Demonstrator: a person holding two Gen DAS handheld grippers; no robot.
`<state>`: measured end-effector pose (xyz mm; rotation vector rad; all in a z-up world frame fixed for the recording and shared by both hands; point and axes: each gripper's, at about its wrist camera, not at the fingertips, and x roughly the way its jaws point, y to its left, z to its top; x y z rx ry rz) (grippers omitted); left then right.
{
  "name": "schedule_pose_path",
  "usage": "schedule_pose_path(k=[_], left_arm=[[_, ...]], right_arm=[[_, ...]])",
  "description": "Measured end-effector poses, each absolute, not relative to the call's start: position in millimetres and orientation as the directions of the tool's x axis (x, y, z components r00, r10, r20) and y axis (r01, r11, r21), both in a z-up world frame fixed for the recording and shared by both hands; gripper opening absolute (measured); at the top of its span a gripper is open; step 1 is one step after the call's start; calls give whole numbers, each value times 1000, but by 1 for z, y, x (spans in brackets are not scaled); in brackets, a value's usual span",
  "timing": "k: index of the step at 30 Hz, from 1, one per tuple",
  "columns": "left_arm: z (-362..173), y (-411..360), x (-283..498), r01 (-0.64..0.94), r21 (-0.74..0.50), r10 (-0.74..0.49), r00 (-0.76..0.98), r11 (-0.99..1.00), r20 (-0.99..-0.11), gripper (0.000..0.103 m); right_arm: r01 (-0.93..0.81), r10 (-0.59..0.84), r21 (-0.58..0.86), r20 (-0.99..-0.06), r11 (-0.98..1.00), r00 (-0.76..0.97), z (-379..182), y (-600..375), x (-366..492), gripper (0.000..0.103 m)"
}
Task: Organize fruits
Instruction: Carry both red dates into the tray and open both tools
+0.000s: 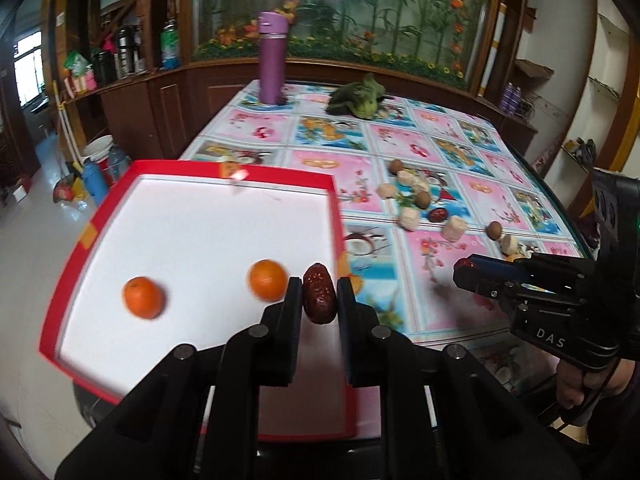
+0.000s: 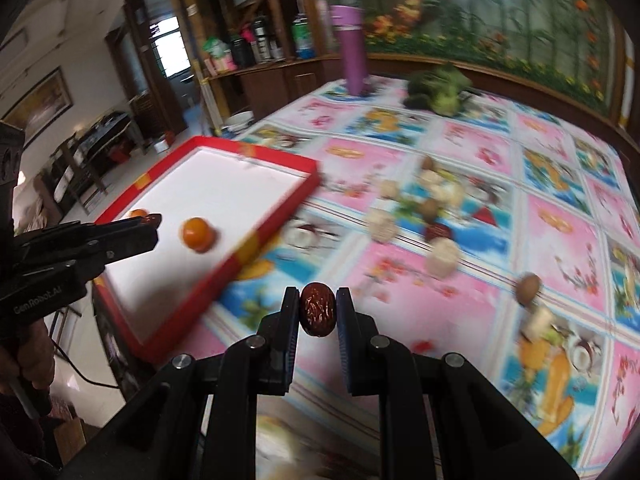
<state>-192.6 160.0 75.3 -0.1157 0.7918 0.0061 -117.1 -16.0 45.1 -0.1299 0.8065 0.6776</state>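
Two handheld grippers each pinch a wrinkled red date above a patterned table.

Left gripper [image 1: 319,294] is closed on a date [image 1: 319,298] at lower centre, over the red tray's [image 1: 76,248] right side, near an orange [image 1: 267,280]. Right gripper [image 2: 318,314] clamps another date [image 2: 317,314] over the tablecloth [image 2: 560,224], right of the tray. Dates look light, slightly soft and smooth-skinned; gripping across the middle suits them.

left claw [image 1: 319,298]: matt black plastic, metal pivot pins
red date [image 1: 318,298]: wrinkled, glossy skin
tangerines [image 1: 267,280]: smooth, slightly shiny peel
tray [image 1: 82,242]: red card rim, matt white floor
worktop [image 1: 452,152]: glossy printed plastic cloth
bottle [image 1: 272,64]: at 12 o'clock, smooth purple plastic
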Motion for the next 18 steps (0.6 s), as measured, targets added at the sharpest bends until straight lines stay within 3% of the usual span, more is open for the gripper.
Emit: schedule_pose_path(k=[12, 18], left_arm=[[56, 214, -212, -182, -127, 32, 683, 975, -730, 19], [67, 238, -200, -209, -67, 99, 691, 976, -716, 19]], right_arm=[[-697, 586, 180, -704, 694, 401, 47, 74, -111, 16], [-699, 591, 189, -704, 690, 393, 51, 105, -92, 16]])
